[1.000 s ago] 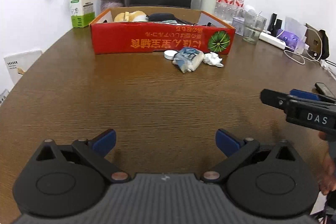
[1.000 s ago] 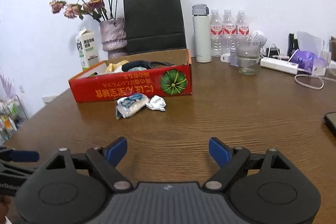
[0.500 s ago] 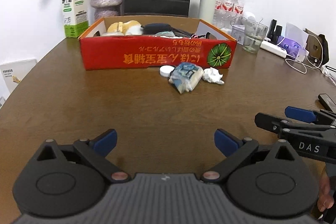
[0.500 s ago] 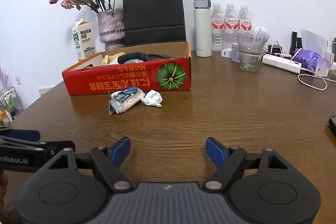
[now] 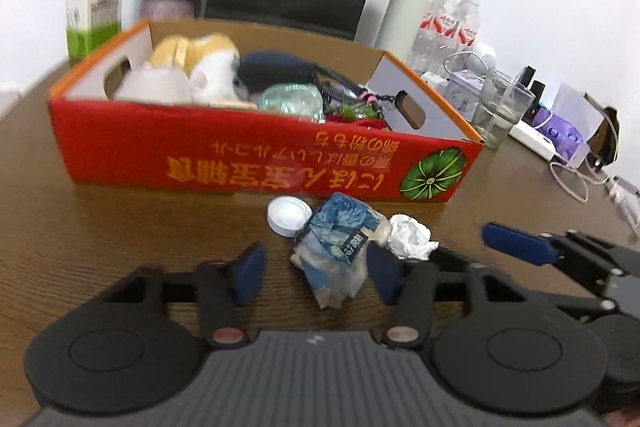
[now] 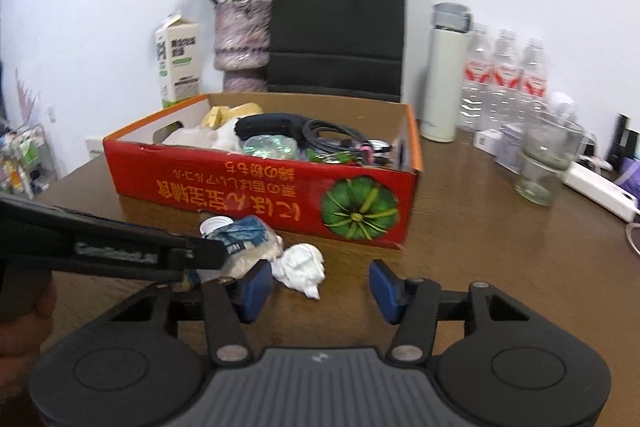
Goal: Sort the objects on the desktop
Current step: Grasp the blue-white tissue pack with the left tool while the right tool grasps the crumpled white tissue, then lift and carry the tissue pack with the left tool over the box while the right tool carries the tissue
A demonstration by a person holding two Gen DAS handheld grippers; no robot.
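Blue tissue packet (image 5: 338, 251) lies on the brown table (image 5: 120, 239), between the spread fingers of the left gripper (image 5: 316, 277); neither blue pad touches it as far as the left wrist view shows. Just beyond the packet's far left corner sits a white bottle cap (image 5: 288, 215), and at its right, just past the right finger, rests a crumpled white paper ball (image 5: 411, 237). Ahead of all three stands the red cardboard box (image 5: 240, 163), holding a plush toy (image 5: 200, 67), a dark pouch (image 5: 276, 69), cables and other small things.

The right gripper (image 6: 316, 285) also has its fingers spread wide and holds nothing. The paper ball (image 6: 302, 267) lies between them, close to the left finger, while the packet (image 6: 250, 241) sits beyond that finger, partly hidden by the left gripper's arm crossing the view. Farther ahead are the box (image 6: 260, 195) and, to the right, a clear glass (image 6: 546, 163), water bottles (image 6: 504, 75) and a white flask (image 6: 446, 75). A milk carton (image 6: 178, 61), vase of dried flowers (image 6: 242, 39) and black paper bag (image 6: 338, 23) stand behind the box.
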